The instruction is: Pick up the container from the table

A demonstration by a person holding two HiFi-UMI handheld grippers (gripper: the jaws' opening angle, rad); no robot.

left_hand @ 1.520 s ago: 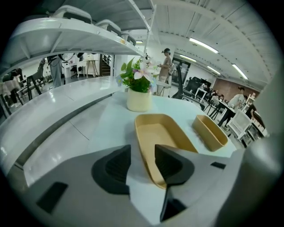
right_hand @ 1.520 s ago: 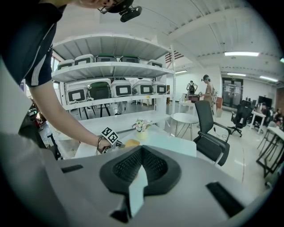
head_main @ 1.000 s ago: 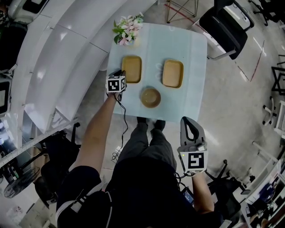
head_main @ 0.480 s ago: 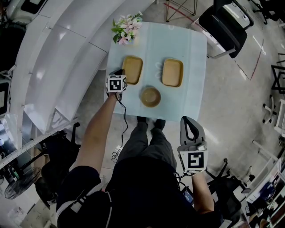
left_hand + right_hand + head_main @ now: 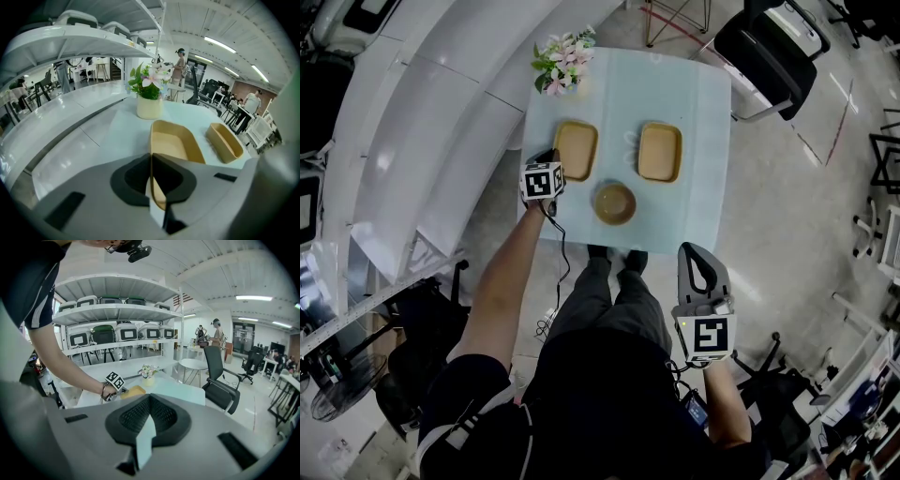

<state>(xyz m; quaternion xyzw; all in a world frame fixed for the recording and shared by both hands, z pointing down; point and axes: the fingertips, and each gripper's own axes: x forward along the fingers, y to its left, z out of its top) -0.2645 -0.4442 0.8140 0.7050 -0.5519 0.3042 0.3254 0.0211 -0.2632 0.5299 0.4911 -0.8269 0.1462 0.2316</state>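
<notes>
The bench (image 5: 703,112) sits at the upper centre of the head view. The container (image 5: 576,148) lies open side up on its left part, with its long axis running up and down the frame. The left tongs (image 5: 551,159) meet its lower left rim. A second container (image 5: 659,152) lies parallel to the right. A bowl (image 5: 614,202) stands below and between the two, and flowers (image 5: 562,61) stand at the bench's upper left corner. The right tongs (image 5: 697,255) hang at lower right, off the bench.

In the left gripper view, the left tongs (image 5: 151,164) pinch the container's (image 5: 173,145) near rim. The container stretches up the frame toward the flowers (image 5: 150,89).

In the right gripper view, the right tongs (image 5: 150,401) are pressed together with nothing between them. The container (image 5: 135,391) shows small at centre left.
</notes>
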